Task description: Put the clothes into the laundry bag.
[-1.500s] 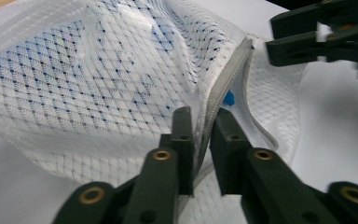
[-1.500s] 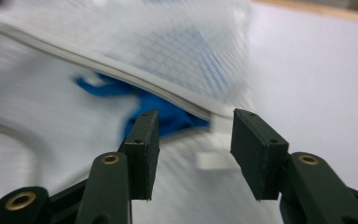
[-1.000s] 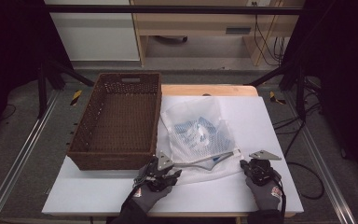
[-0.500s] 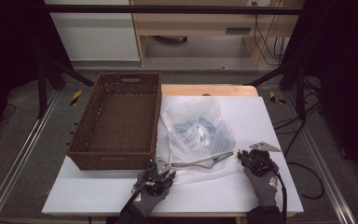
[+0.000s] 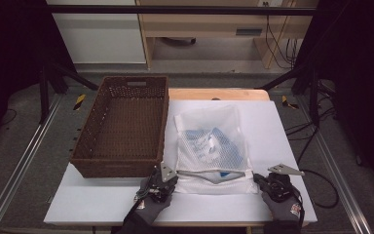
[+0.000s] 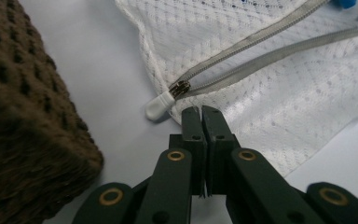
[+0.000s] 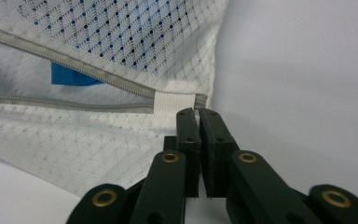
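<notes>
Comparing with a second earlier, both hands had slid in toward the near edge of the mesh bag (image 5: pixel 209 146), and that was the real change. The left gripper (image 5: pixel 161 181) had come up to the bag's near-left corner, and the right gripper (image 5: pixel 271 181) had moved in from the 4 o'clock side to the near-right corner. The bag itself hadn't budged: it lay flat on the white table (image 5: pixel 97 207), just right of the brown basket (image 5: pixel 121 124), with something blue inside.

In the left gripper view, the jaws were pressed together with nothing between them, tips sitting just below the white zipper pull (image 6: pixel 160 106). In the right gripper view, the jaws were also closed, tips right at the white tab (image 7: pixel 171 100) where the zipper (image 7: pixel 70 65) ends. They might have been pinching a bit of the fabric edge there, but honestly I couldn't tell from that angle.

My read: the zipper was gaping open across the near edge, so this looked like lining up to hold one end and work the pull. No grab on the pull yet.
</notes>
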`<state>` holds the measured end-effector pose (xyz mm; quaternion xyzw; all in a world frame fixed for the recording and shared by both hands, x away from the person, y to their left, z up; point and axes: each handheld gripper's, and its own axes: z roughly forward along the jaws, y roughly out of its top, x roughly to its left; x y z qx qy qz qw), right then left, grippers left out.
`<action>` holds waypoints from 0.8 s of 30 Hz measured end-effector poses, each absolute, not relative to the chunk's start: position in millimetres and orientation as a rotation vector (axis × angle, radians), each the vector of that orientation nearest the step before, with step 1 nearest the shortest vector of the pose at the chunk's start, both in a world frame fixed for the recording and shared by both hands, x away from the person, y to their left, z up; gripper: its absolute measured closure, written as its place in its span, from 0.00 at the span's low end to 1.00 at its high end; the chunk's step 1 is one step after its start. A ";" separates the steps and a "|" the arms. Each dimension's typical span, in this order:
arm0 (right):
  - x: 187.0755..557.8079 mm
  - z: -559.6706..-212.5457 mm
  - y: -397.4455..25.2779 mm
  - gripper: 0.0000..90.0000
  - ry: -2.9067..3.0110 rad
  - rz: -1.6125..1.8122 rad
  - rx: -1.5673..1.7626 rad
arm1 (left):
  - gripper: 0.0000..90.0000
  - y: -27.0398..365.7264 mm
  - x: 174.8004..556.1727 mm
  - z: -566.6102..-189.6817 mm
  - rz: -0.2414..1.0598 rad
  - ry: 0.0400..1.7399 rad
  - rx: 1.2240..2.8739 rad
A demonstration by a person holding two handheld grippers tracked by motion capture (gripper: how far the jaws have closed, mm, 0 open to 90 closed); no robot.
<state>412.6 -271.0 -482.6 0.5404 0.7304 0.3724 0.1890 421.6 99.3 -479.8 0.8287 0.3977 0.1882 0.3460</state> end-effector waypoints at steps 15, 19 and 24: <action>419.6 -484.9 -271.5 0.99 2.068 1.034 1.491 | 0.98 111.3 419.3 -481.6 0.474 1.017 2.130; 416.2 -482.7 -270.4 0.98 2.079 1.036 1.488 | 0.93 116.6 417.9 -479.4 0.479 1.004 2.094; 415.3 -479.4 -273.1 0.86 2.046 1.087 1.438 | 0.83 124.4 414.1 -471.9 0.484 0.964 2.055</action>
